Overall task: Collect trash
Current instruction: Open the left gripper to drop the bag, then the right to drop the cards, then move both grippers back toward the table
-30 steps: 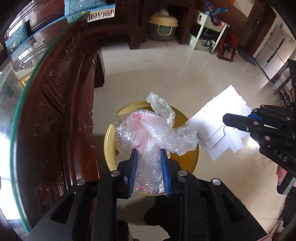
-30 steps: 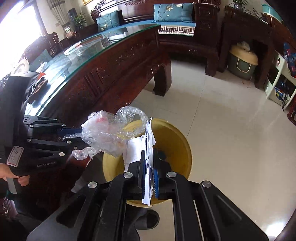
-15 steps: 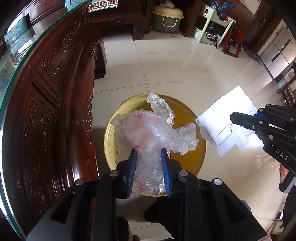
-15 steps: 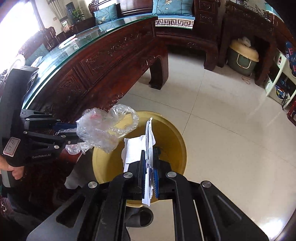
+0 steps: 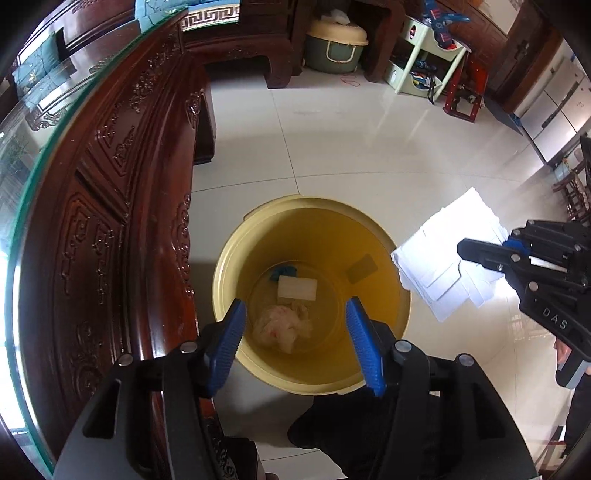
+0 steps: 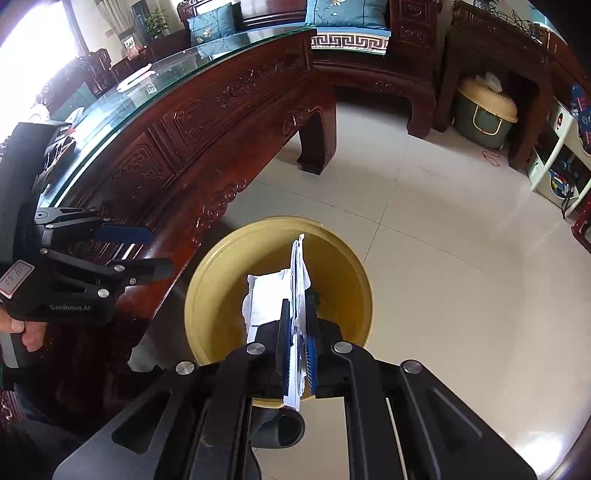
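Pale floor tiles [image 5: 351, 147] lie open beyond the yellow bin [image 5: 402, 295], which stands just beside a carved wooden table [image 5: 110, 206]. Crumpled plastic [image 5: 282, 326] lies at its bottom. Above, the left gripper [image 5: 295, 347] hangs spread wide; the right gripper [image 6: 297, 347], marked "DAS", pinches white papers [image 6: 295, 280].

bin [image 5: 384, 236]: yellow
bag [image 5: 282, 326]: pale, reddish flecks
scrap [image 5: 283, 272]: blue, perhaps cloth
paper [image 5: 448, 266]: white
pads [image 5: 364, 350]: blue, ribbed
table [image 6: 192, 147]: dark red, carved scrolls
floor [image 6: 461, 229]: cream tiles
cushion [image 6: 347, 13]: teal, floral
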The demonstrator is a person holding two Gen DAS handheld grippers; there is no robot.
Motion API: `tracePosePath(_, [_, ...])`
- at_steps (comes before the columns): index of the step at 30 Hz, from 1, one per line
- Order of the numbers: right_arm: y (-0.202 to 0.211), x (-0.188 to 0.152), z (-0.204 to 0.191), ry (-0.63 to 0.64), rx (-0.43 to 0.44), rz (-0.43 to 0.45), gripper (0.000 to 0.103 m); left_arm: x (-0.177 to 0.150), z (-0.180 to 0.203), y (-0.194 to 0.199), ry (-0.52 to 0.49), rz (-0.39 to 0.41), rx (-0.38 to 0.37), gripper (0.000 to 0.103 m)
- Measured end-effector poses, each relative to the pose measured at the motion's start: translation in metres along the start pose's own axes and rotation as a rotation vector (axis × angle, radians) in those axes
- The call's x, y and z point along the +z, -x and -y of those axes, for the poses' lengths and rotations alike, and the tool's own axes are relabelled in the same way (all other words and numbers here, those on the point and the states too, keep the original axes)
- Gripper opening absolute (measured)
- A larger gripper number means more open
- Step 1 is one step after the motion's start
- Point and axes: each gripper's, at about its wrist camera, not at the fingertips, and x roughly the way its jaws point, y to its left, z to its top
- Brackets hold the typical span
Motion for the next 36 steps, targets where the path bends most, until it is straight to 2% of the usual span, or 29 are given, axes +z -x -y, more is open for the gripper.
tracePosePath(15, [-0.001, 0.006, -0.011, 0.028, -0.005, -0.005, 0.007, 0.000, -0.009, 0.015, 0.013, 0.051, 0.046, 0.056])
tracePosePath(20, [-0.004, 0.007, -0.016, 0.039, -0.005, -0.018, 0.008, -0.001, -0.015, 0.015, 0.032, 0.043, 0.053, 0.057])
tracePosePath(22, [-0.007, 0.007, -0.018, 0.049, -0.004, -0.042, 0.012, 0.000, -0.016, 0.015, 0.040, 0.039, 0.050, 0.057])
tracePosePath(23, [-0.008, 0.008, -0.020, 0.056, -0.004, -0.053, 0.026, 0.001, -0.016, 0.016, 0.041, 0.041, 0.050, 0.057])
tracePosePath(24, [-0.009, 0.008, -0.021, 0.059, -0.009, -0.062, 0.047, 0.001, -0.016, 0.016, 0.039, 0.043, 0.051, 0.057])
tracePosePath(25, [-0.009, 0.008, -0.022, 0.060, -0.021, -0.061, 0.051, 0.001, -0.016, 0.016, 0.037, 0.046, 0.053, 0.057])
tracePosePath(36, [-0.007, 0.006, -0.030, 0.088, -0.042, -0.063, 0.050, 0.001, -0.016, 0.019, 0.045, 0.052, 0.050, 0.057])
